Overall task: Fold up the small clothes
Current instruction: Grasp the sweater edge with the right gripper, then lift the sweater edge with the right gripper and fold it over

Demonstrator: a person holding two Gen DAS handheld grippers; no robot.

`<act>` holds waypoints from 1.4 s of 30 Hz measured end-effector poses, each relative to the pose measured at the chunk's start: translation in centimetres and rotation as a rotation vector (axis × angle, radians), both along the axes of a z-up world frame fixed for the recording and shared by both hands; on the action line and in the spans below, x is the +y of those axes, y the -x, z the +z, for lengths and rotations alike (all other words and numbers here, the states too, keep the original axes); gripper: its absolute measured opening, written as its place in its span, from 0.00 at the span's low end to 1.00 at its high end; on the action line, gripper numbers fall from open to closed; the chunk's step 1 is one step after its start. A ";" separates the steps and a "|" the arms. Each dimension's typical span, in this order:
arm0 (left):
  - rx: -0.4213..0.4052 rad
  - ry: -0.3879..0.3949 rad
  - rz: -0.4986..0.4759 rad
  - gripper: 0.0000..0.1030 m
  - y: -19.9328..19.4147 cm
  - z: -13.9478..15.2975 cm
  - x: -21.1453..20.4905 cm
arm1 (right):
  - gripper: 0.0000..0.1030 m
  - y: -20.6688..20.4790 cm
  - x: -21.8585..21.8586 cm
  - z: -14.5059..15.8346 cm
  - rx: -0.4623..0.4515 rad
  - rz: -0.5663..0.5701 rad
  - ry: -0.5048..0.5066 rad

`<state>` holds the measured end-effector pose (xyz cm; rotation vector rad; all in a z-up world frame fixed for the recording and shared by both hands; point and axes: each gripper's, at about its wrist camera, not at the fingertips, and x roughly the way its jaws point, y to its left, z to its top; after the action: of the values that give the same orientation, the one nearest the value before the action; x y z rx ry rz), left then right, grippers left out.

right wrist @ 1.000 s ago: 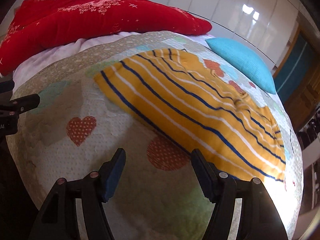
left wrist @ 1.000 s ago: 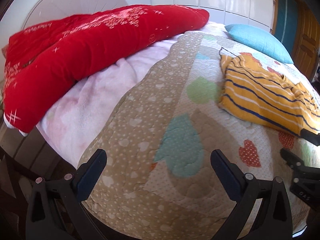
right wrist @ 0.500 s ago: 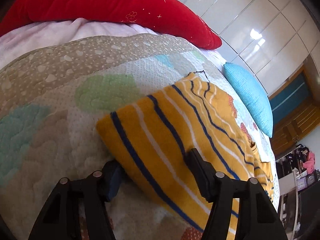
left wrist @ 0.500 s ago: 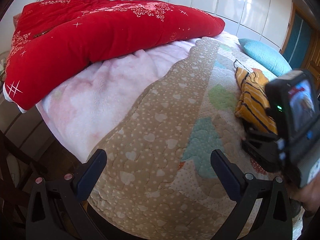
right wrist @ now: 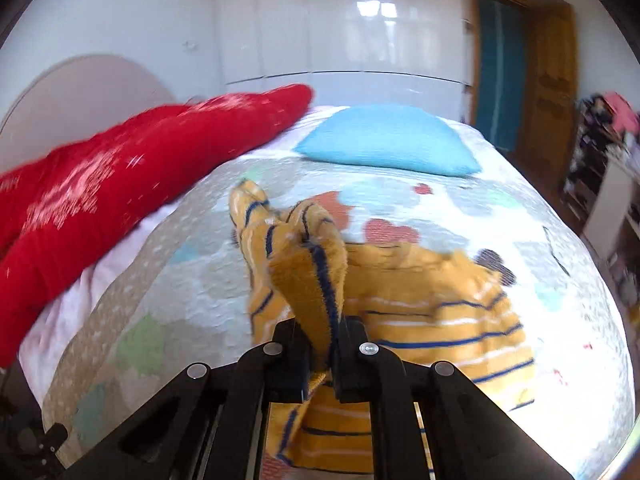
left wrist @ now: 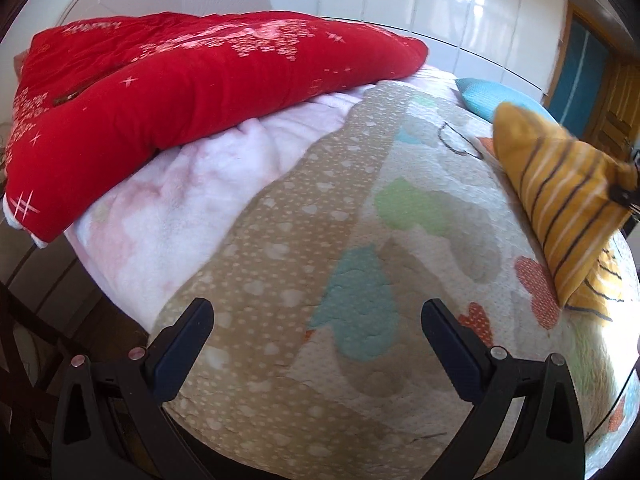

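Jaws of right gripper (right wrist: 320, 354) now clamped on striped garment (right wrist: 316, 280), edge lifted off quilt (right wrist: 460, 208); left gripper (left wrist: 316, 332) wide, empty; fold beginning.

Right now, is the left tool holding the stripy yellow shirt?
No, the left tool is open over the quilt with nothing in it; the right tool pinches the stripy yellow shirt.

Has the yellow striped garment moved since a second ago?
Yes. The yellow striped garment lay flat on the quilt; now its near edge is lifted, pinched in the right gripper, folding toward the blue pillow.
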<state>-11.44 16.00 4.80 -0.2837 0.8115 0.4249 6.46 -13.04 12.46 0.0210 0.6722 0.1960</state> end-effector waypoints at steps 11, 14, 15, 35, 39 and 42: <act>0.053 -0.056 -0.226 1.00 -3.5 -0.1 -8.6 | 0.08 3.4 -13.1 -7.9 0.180 -0.186 -0.167; 0.065 -0.073 -0.258 1.00 -3.9 -0.1 -10.1 | 0.08 3.8 -12.9 -7.9 0.171 -0.176 -0.170; 0.068 -0.073 -0.266 1.00 -3.9 -0.2 -10.4 | 0.08 4.0 -13.4 -8.0 0.172 -0.176 -0.185; 0.110 -0.025 -0.360 1.00 -5.8 -1.6 -14.5 | 0.43 5.9 -19.3 -2.1 0.033 -0.115 -0.282; 0.097 -0.048 -0.370 1.00 -5.1 -1.1 -14.9 | 0.66 0.1 -16.2 -1.8 0.047 -0.035 -0.210; 0.093 -0.061 -0.352 1.00 -4.6 -0.7 -14.4 | 0.66 -5.1 -14.3 -4.1 0.154 -0.005 -0.213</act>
<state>-6.84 1.62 4.13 -0.0613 0.9180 0.1321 11.54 -27.33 8.40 0.2441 0.8023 0.2625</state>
